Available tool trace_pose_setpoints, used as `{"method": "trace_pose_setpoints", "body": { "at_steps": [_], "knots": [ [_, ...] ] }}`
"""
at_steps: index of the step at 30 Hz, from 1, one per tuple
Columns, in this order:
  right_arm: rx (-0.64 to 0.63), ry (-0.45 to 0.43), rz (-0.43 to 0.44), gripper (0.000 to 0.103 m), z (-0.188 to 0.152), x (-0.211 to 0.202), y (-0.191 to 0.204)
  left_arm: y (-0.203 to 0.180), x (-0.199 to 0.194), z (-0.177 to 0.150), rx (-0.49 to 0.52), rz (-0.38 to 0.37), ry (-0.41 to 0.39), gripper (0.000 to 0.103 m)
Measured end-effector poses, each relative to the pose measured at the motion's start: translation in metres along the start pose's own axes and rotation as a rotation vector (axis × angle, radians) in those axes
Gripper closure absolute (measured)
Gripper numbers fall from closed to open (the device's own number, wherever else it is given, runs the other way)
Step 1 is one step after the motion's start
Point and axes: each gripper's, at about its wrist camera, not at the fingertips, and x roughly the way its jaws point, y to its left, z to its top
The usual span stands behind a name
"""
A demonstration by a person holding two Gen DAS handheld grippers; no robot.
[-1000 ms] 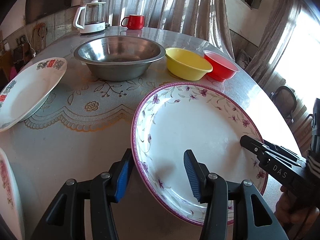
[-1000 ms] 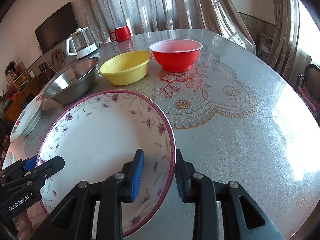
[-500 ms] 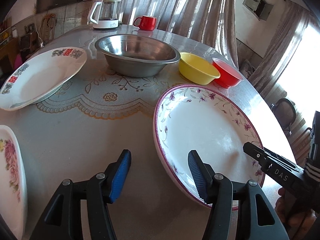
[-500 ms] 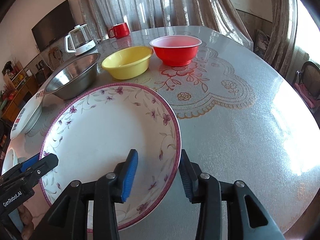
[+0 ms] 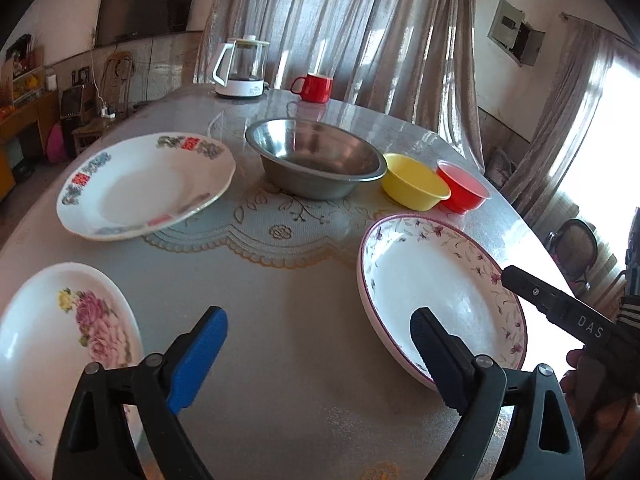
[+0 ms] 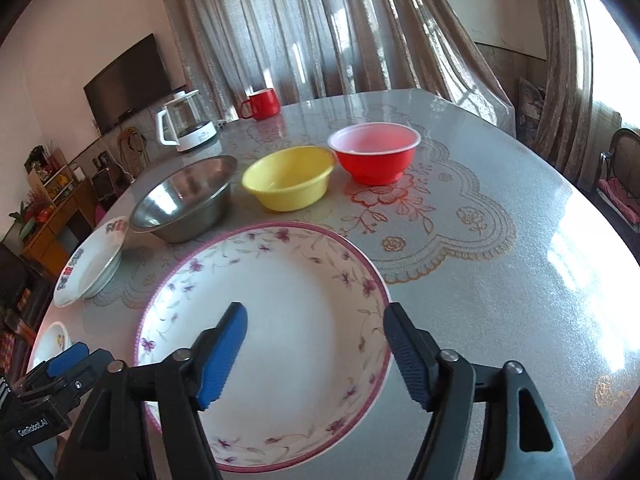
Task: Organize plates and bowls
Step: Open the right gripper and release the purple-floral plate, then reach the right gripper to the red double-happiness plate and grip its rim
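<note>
A white plate with a purple floral rim (image 5: 436, 288) (image 6: 280, 320) lies flat on the table. My left gripper (image 5: 316, 356) is open and empty, pulled back left of that plate. My right gripper (image 6: 316, 352) is open, its jaws straddling the plate's near right rim without touching it. A steel bowl (image 5: 316, 160) (image 6: 184, 204), a yellow bowl (image 5: 414, 182) (image 6: 290, 184) and a red bowl (image 5: 462, 192) (image 6: 374, 152) stand in a row behind. A plate with red and blue prints (image 5: 144, 188) (image 6: 90, 264) and a rose-patterned plate (image 5: 60, 344) (image 6: 52, 340) lie on the left.
A glass kettle (image 5: 240, 68) (image 6: 184, 124) and a red mug (image 5: 314, 88) (image 6: 262, 104) stand at the table's far side. The round table (image 6: 500, 280) carries a lace-patterned cover. Curtains hang behind; a chair (image 5: 576, 248) stands at the right.
Both grippers opened and let go of the floral-rim plate, which now rests on the table. The left gripper drew back to the left, bringing the rose plate into view.
</note>
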Motion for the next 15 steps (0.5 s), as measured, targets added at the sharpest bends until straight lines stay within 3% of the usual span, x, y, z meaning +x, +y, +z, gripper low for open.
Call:
{"method": "trace_pose_setpoints", "body": {
  "at_steps": [6,15],
  "knots": [
    [-0.034,0.052,0.132,0.021,0.007,0.009,0.032,0.038,-0.026,0.010,-0.068,0.061,-0.072,0.010],
    [-0.052,0.187,0.387,0.021,0.015,0.039,0.097,0.121,-0.050,0.032,-0.111,0.074,-0.059,0.012]
  ]
}}
